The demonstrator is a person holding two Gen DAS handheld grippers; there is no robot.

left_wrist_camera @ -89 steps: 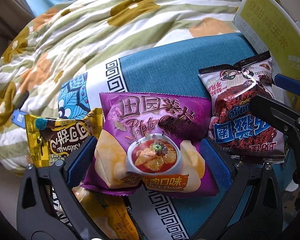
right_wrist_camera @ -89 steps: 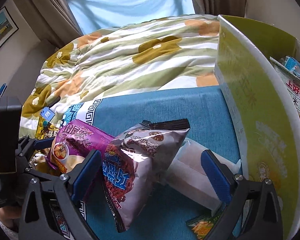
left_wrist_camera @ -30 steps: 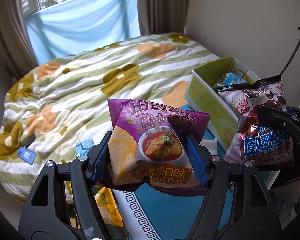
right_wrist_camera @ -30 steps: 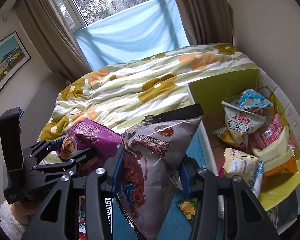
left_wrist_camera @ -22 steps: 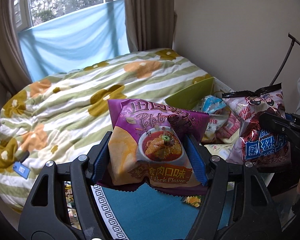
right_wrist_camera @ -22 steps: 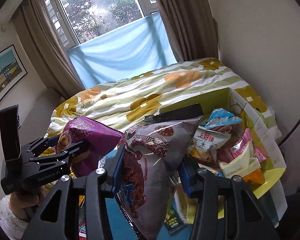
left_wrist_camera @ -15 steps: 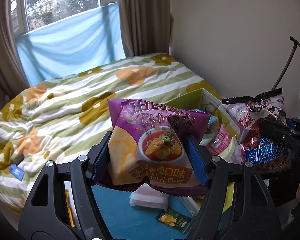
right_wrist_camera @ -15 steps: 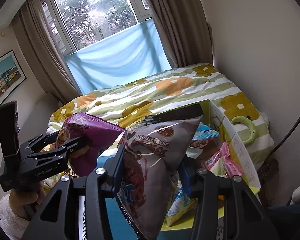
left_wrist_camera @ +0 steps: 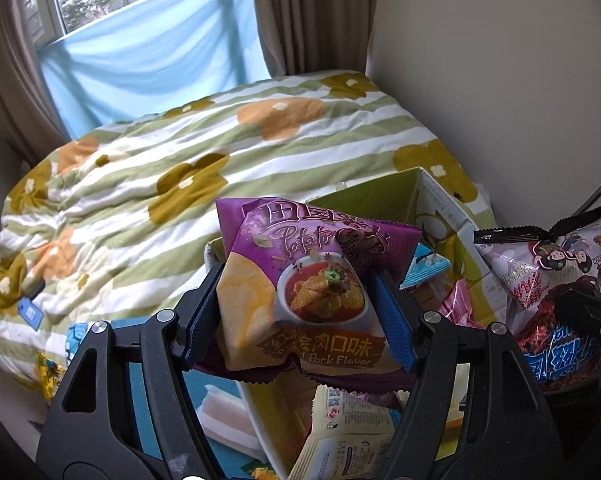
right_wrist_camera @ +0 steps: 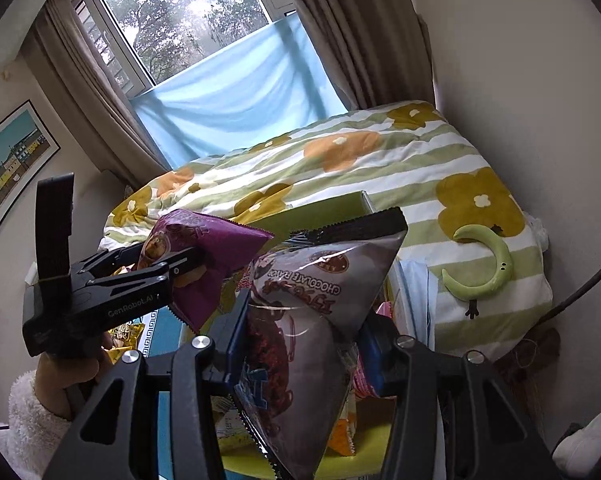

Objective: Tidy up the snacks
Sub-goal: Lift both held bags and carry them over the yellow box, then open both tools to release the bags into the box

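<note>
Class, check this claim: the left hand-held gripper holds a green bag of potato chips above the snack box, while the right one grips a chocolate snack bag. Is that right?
Not quite. The bag of potato chips in the left hand-held gripper is purple, not green, as the left wrist view shows. The rest stands: it hangs above the snack box, and the right hand-held gripper grips the chocolate snack bag.

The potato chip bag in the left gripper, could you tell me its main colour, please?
Purple potato chip bag, clearest in the left wrist view.
</note>
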